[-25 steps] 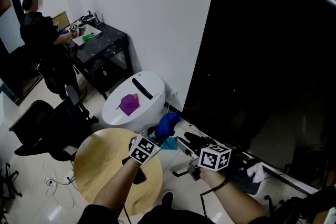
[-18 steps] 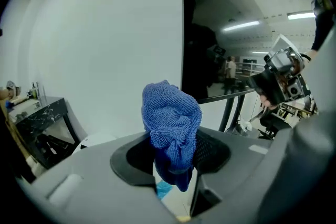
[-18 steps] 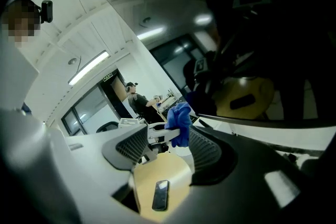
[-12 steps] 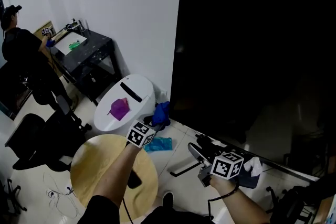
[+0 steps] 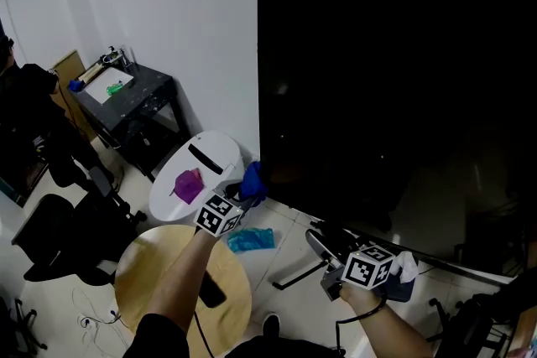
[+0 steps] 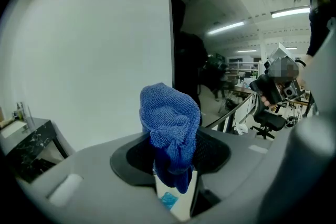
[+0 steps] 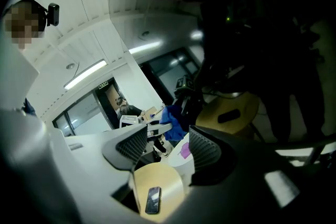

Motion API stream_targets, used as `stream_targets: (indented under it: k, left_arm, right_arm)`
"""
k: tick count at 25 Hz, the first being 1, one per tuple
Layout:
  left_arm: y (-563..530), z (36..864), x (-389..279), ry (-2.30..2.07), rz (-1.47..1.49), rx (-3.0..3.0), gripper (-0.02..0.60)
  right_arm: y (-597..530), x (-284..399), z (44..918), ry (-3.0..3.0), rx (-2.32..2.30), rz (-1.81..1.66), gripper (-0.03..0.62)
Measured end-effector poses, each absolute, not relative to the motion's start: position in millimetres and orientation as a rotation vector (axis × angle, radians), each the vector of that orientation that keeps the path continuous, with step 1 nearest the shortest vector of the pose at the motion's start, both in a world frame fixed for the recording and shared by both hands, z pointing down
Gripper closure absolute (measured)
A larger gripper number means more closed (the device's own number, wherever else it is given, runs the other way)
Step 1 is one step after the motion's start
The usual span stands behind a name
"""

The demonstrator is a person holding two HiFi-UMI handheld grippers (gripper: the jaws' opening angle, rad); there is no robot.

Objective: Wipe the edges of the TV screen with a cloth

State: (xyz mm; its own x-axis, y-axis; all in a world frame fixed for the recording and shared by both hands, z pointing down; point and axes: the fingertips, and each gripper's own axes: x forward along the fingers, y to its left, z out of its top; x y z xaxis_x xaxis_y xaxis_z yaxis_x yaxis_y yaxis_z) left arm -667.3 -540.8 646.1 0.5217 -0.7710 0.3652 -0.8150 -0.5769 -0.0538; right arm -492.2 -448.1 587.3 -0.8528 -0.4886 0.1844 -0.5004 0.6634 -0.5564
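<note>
Cloth (image 6: 170, 126), blue and bunched, is pinched between the nearly closed jaws of the left gripper (image 5: 242, 195), its top standing up past the pads. It sits by the lower left corner of the TV screen (image 5: 394, 80), just under the screen's upright left edge in the left gripper view. Whether it touches the edge cannot be told. The screen is dark and cut off at the top and right in the head view.

Further right, near the screen's bottom edge, the right gripper (image 7: 167, 152) has its jaws apart with nothing between them.

On the near left stands a round wooden table (image 5: 168, 264). A dark phone (image 5: 211, 291) on it is half hidden by the left forearm. Beyond the table a white bin (image 5: 210, 159) carries something purple, too small to name. At the far left a person (image 5: 29, 109) is cut by the frame edge.
</note>
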Motion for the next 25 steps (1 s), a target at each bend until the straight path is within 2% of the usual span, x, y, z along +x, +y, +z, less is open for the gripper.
stream_targets:
  k: [9,25]
  left_arm:
    - [-540,570,-671,-1.409,0.450,2.688,0.431]
    - [-543,419,-676,-1.533,0.561,2.859,0.431]
  right_arm:
    - [-449,-479,546,-2.915,0.859,0.833,0.338]
    - [-456,-433,393,-3.097,0.920,0.409,0.338]
